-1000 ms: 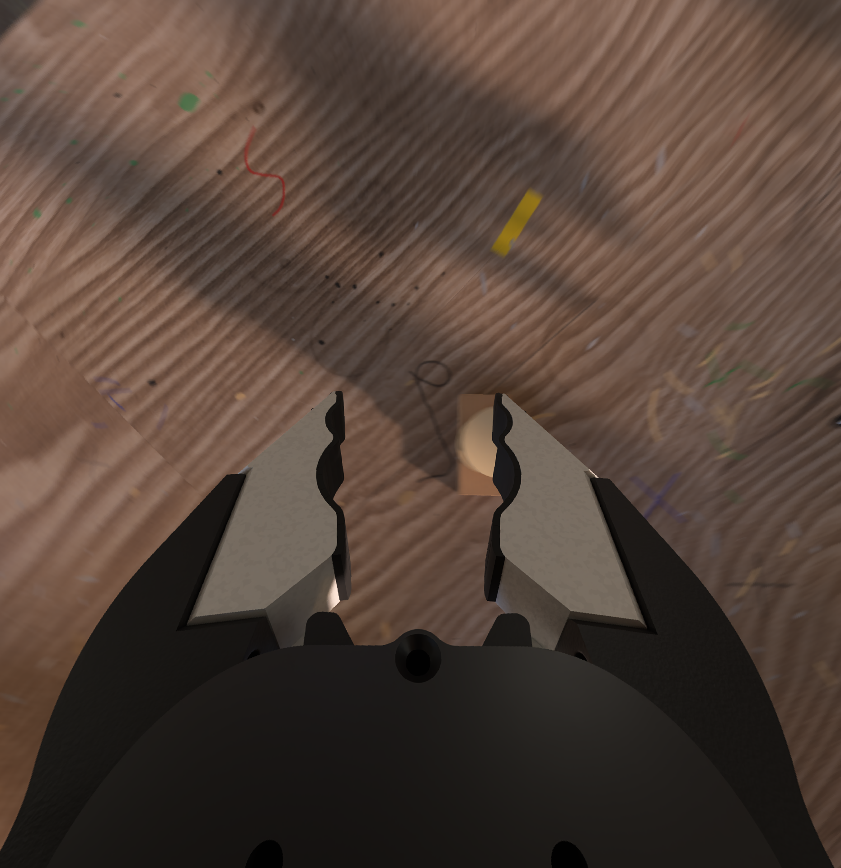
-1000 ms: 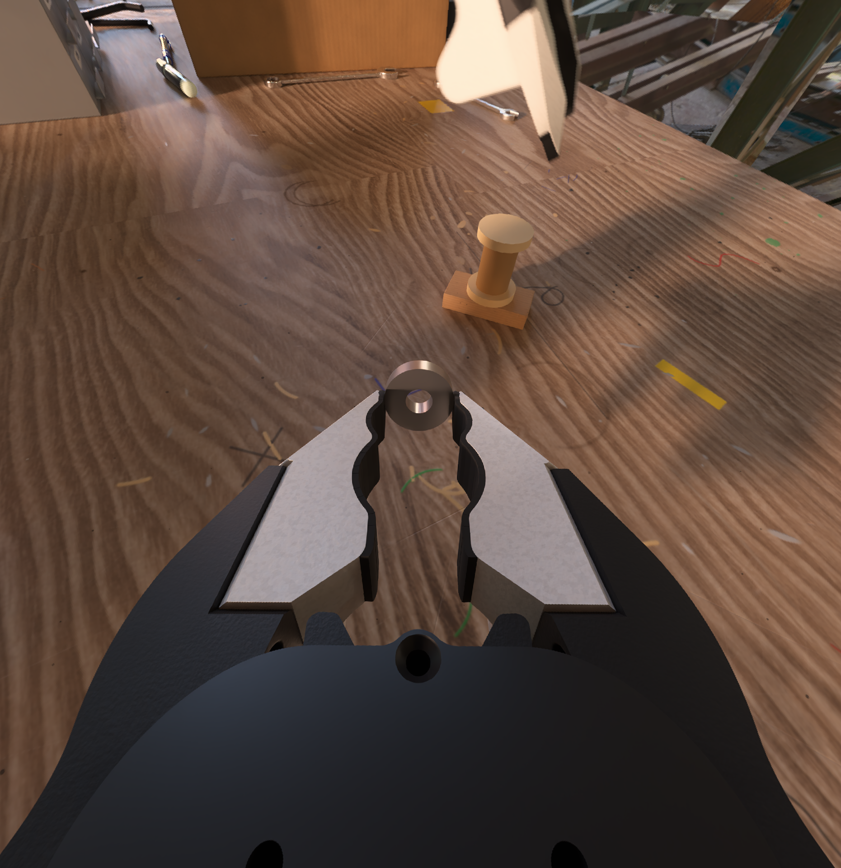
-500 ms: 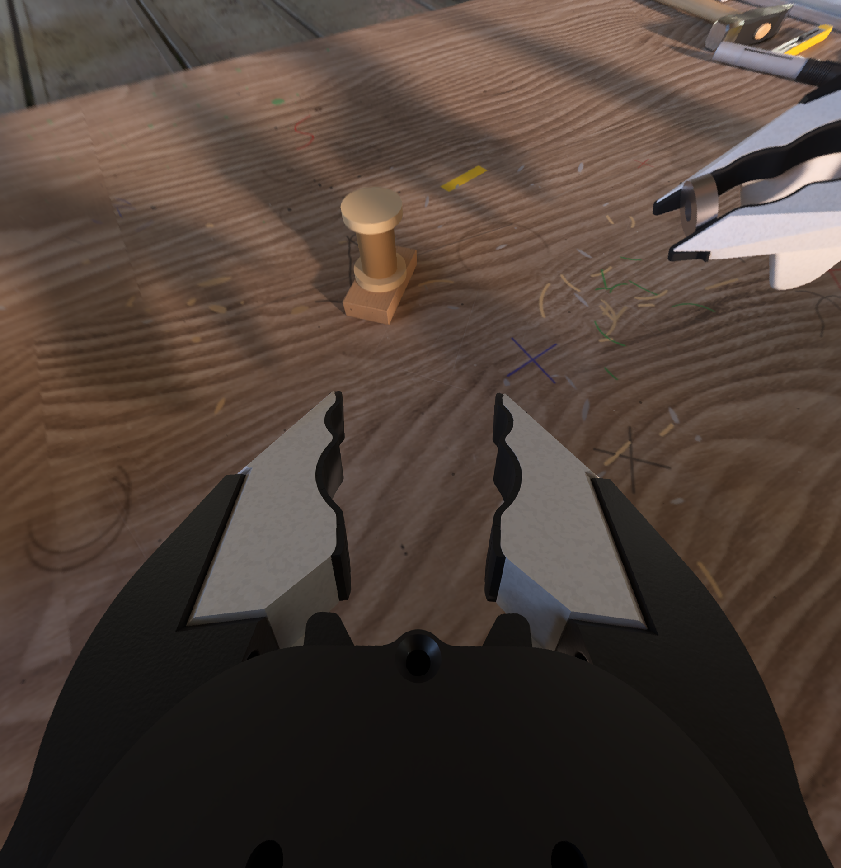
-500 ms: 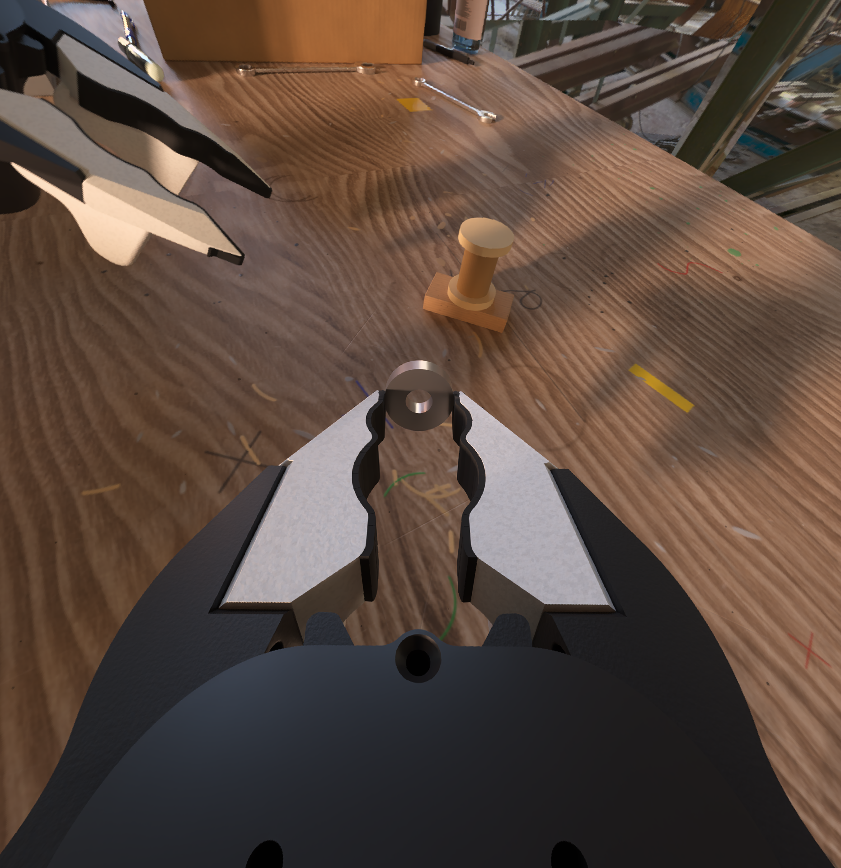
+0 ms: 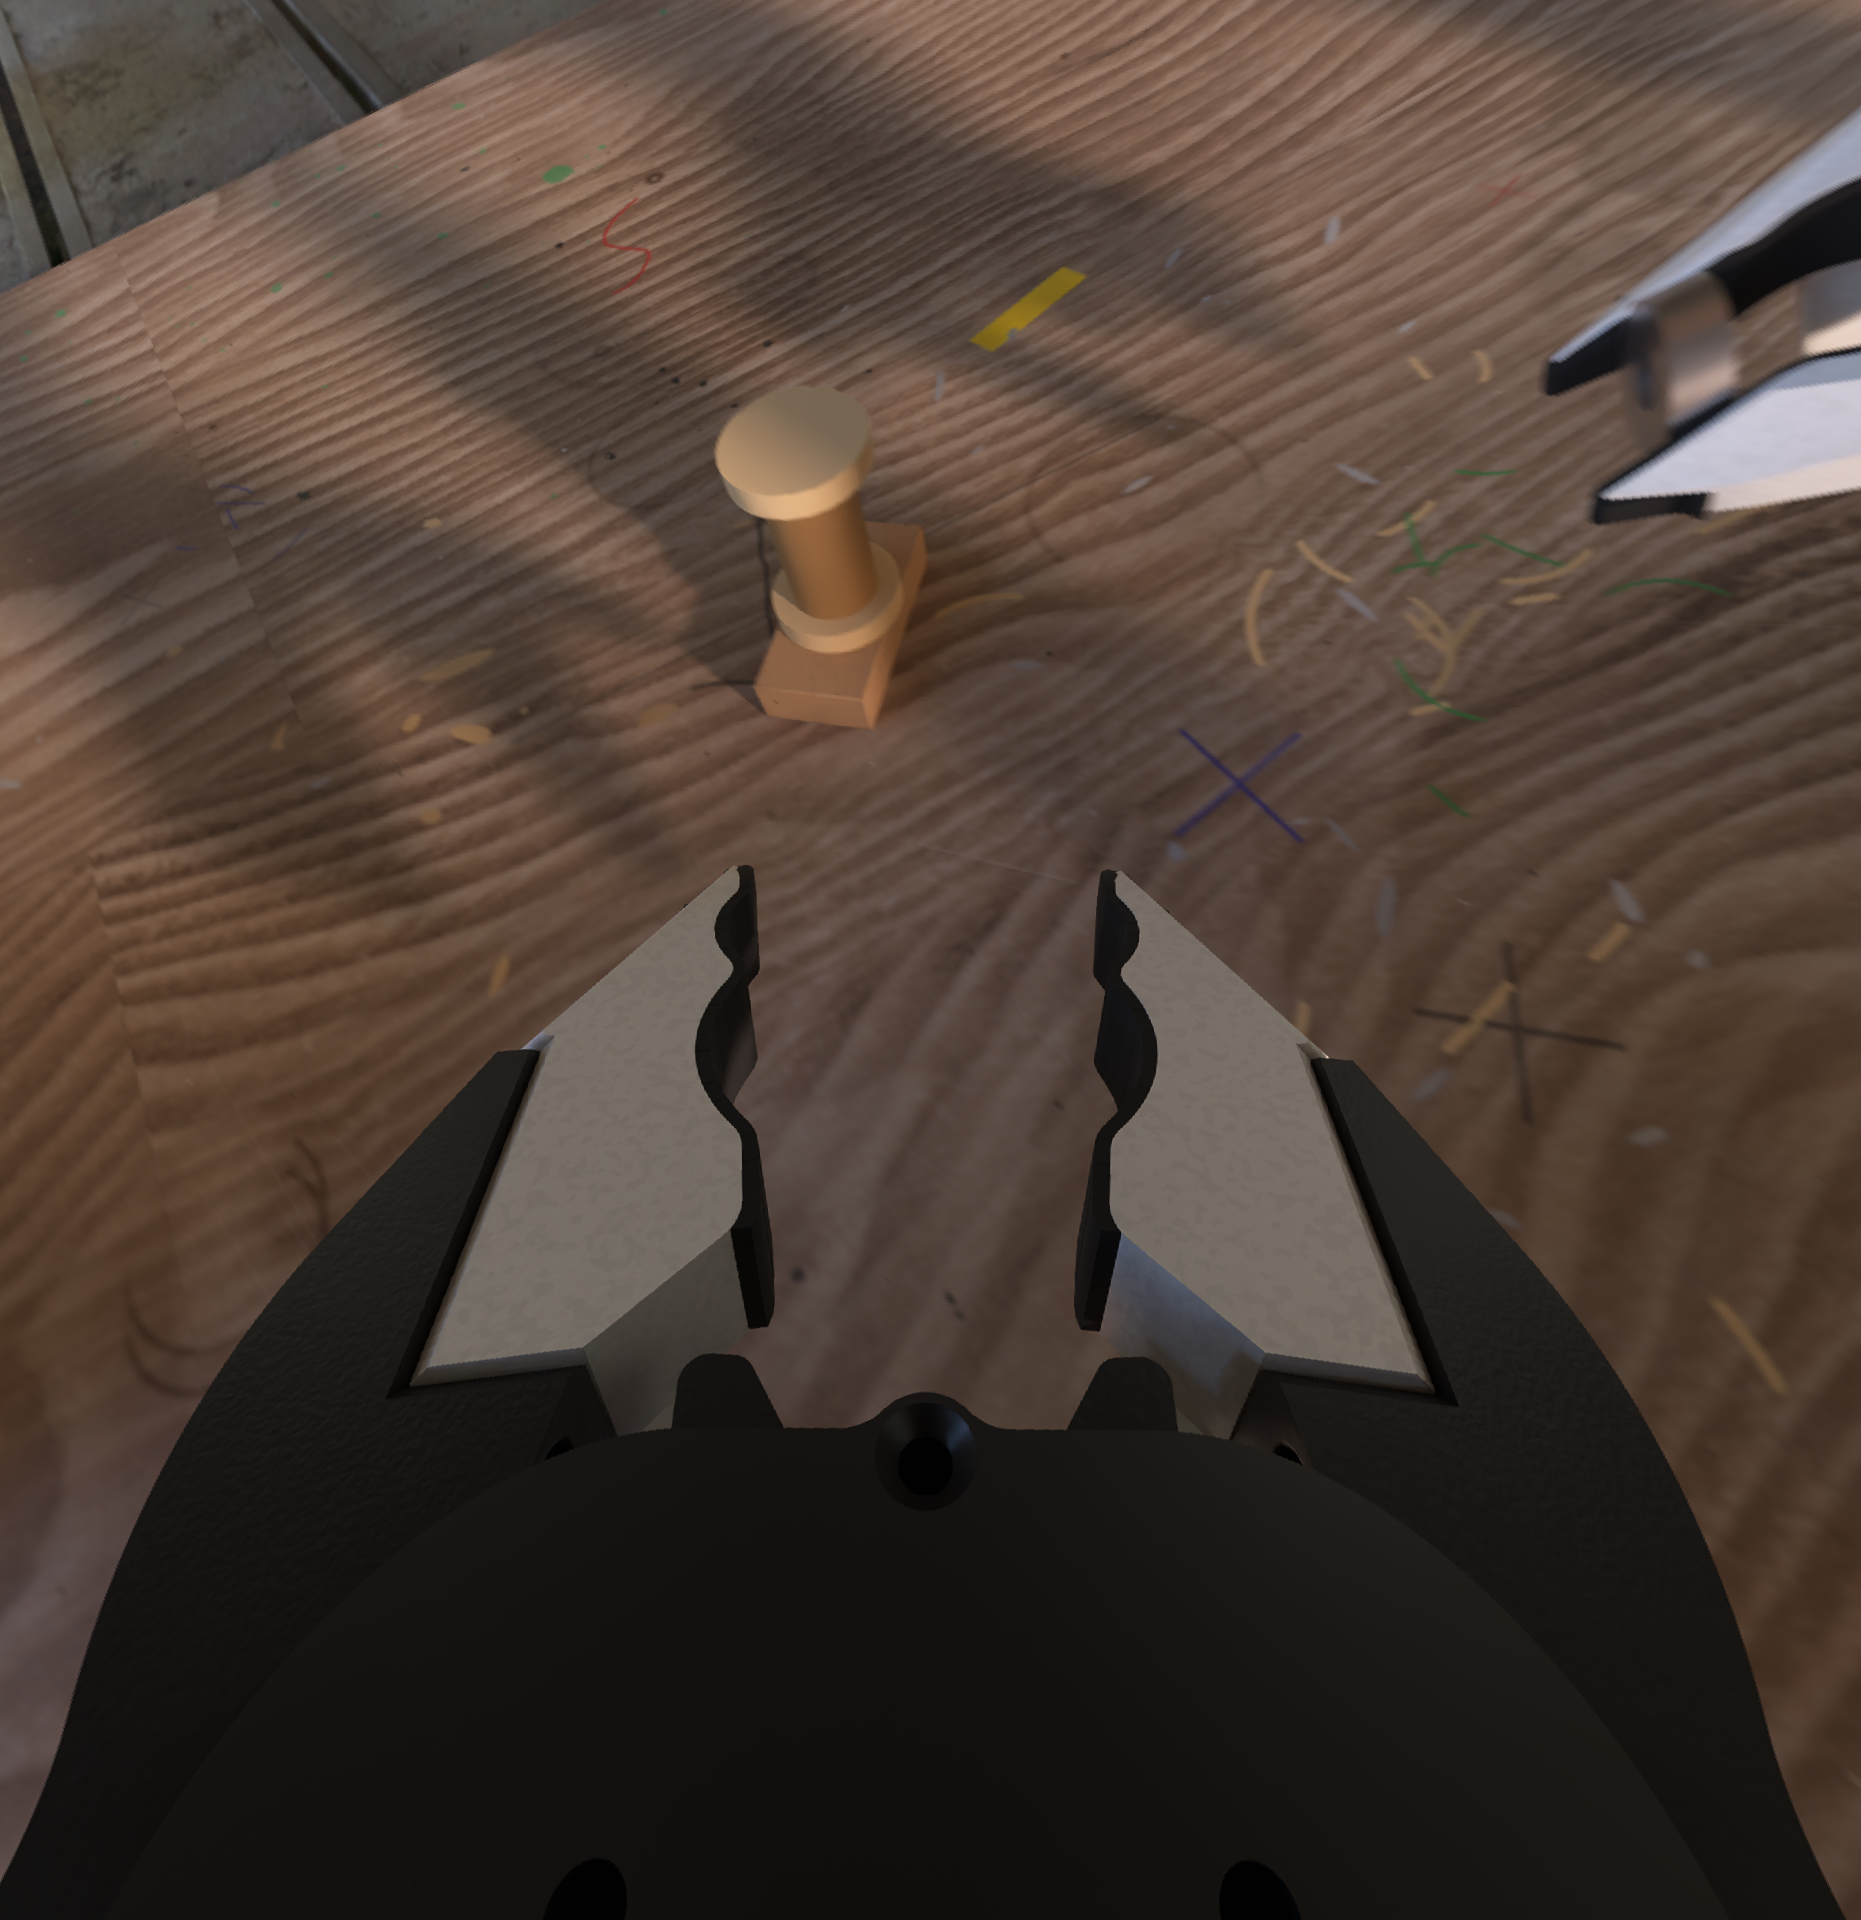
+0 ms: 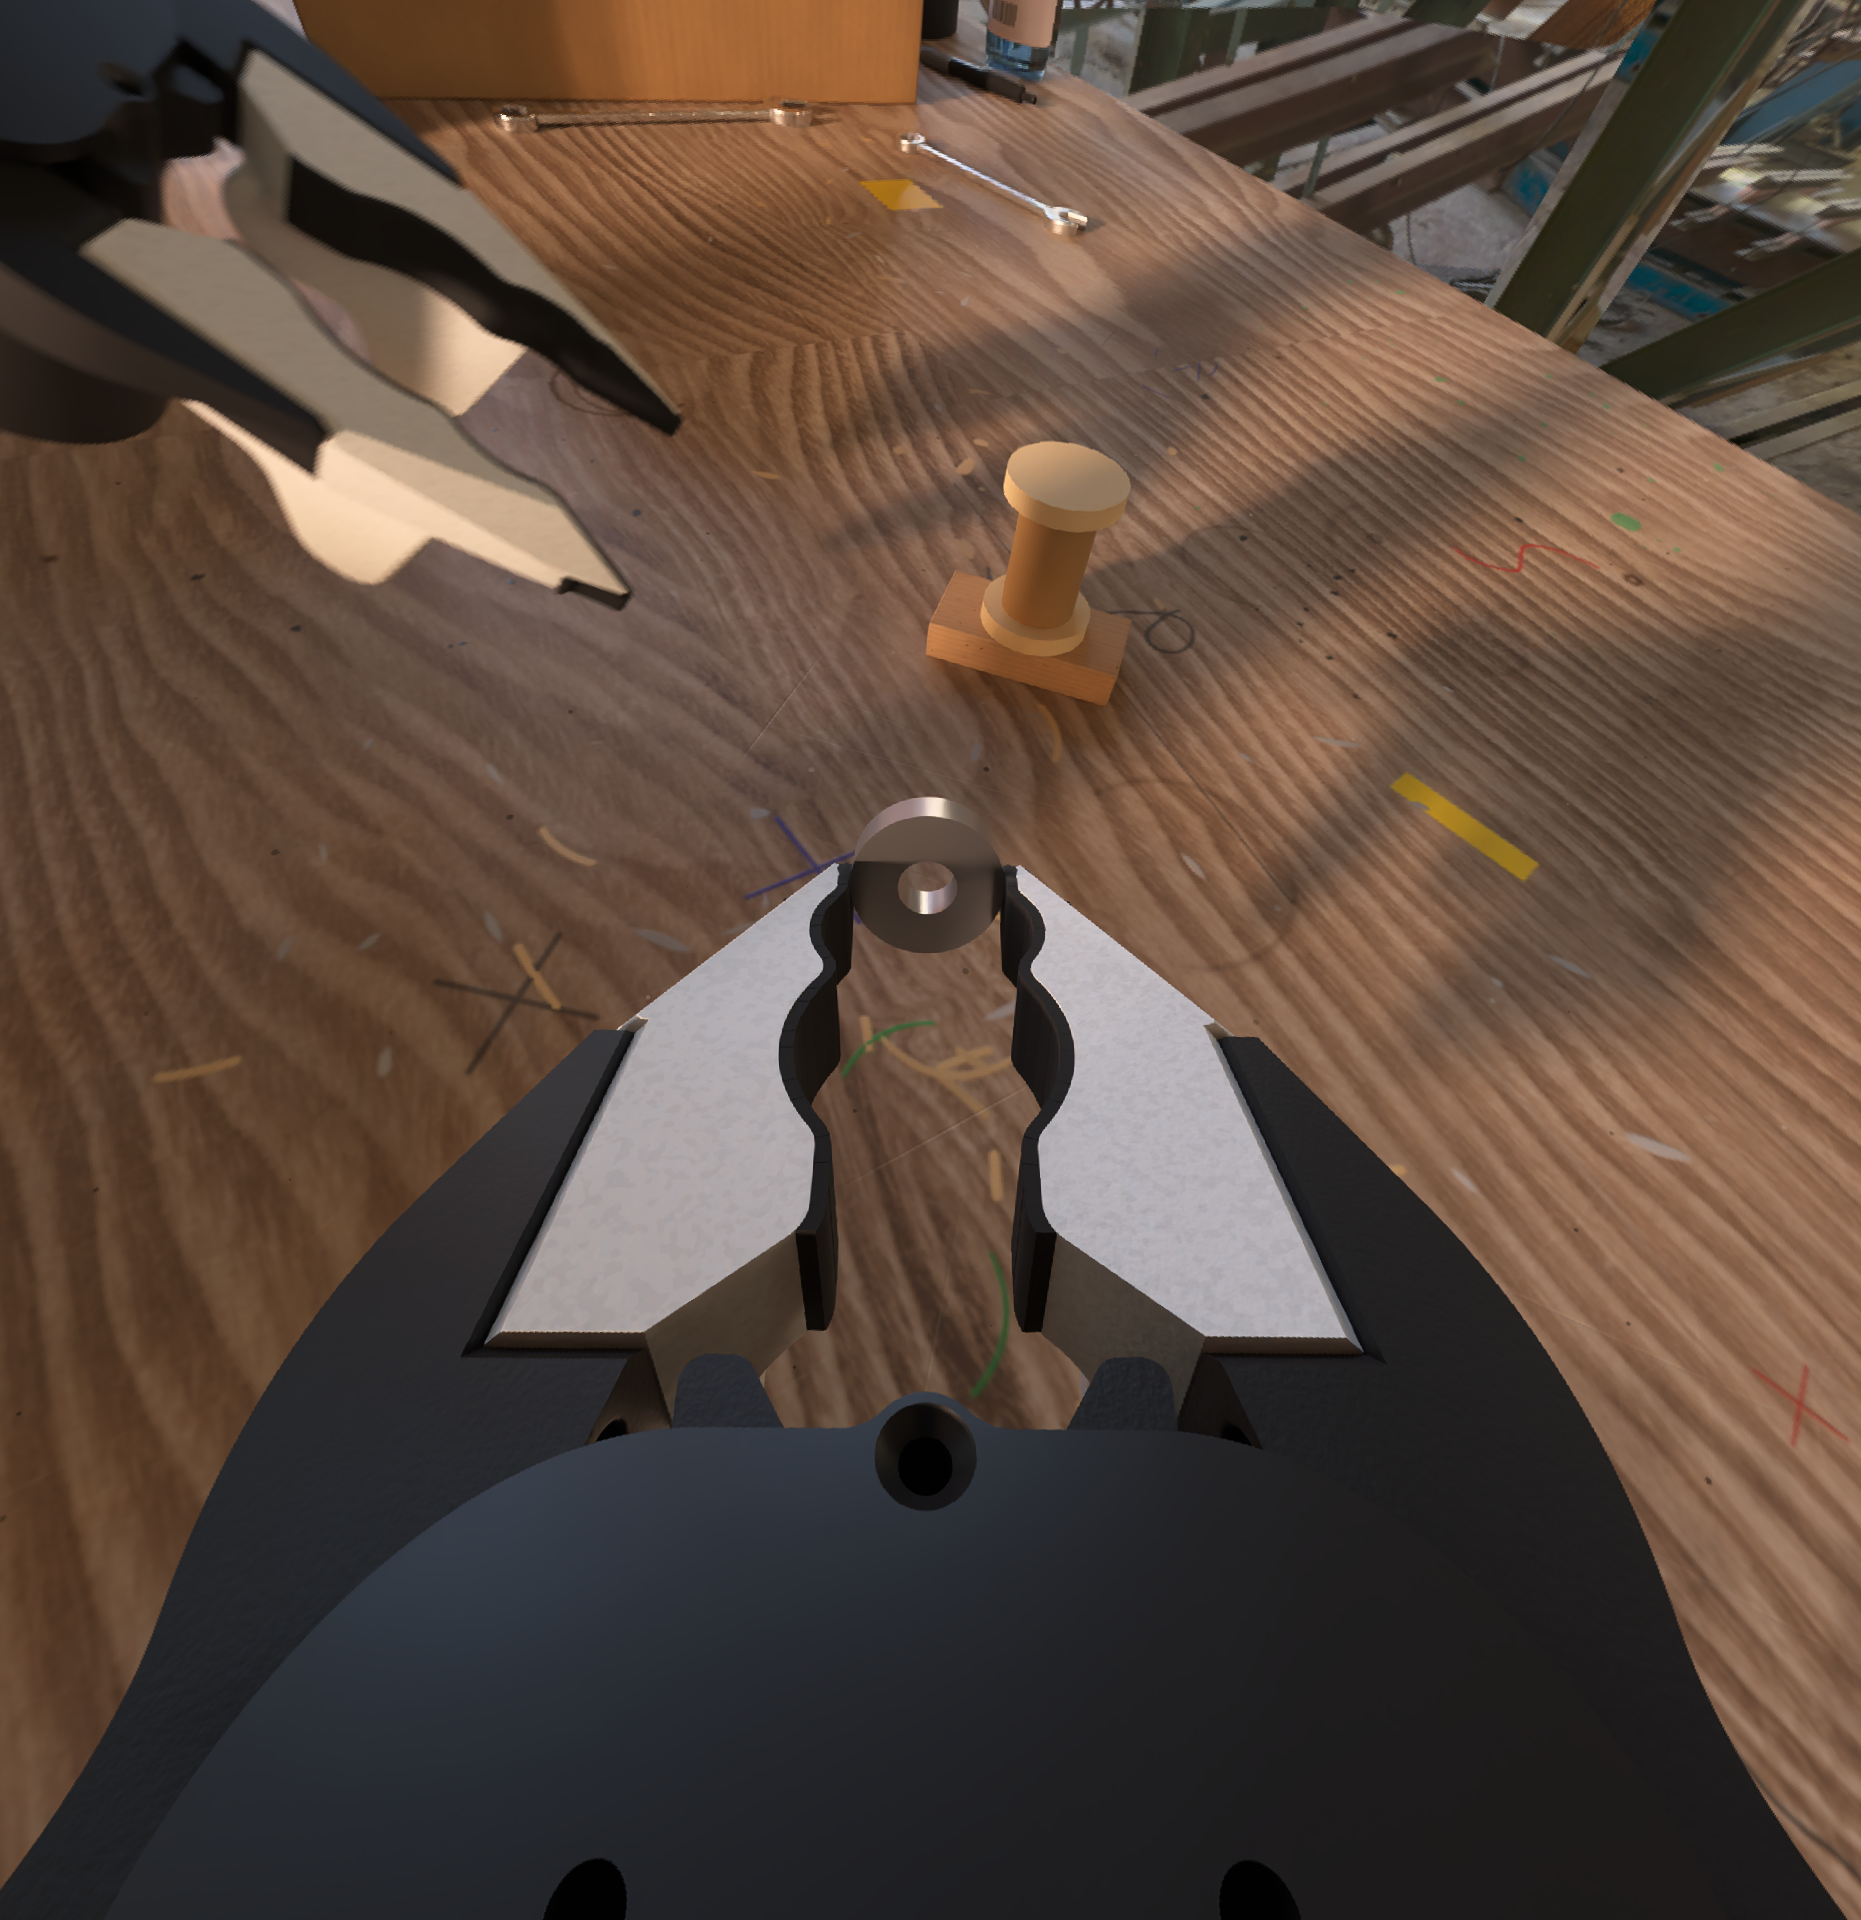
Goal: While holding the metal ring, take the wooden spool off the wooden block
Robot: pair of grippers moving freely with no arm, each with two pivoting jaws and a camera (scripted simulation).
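Fingers (image 6: 1092, 997) of the right gripper (image 6: 926, 883) are clamped on the metal ring (image 6: 924, 894), which stands on edge between their tips above the surface (image 6: 282, 831). Ahead of those tips, slightly right, the wooden spool (image 6: 1051, 561) stands upright on the wooden block (image 6: 1019, 660). Fingers of the left gripper (image 5: 926, 883) are apart and empty, spool (image 5: 812, 530) and block (image 5: 832, 681) ahead, slightly left.

Wooden bench (image 6: 386, 831) carries wooden block (image 6: 1019, 655), wrenches (image 6: 993, 185)
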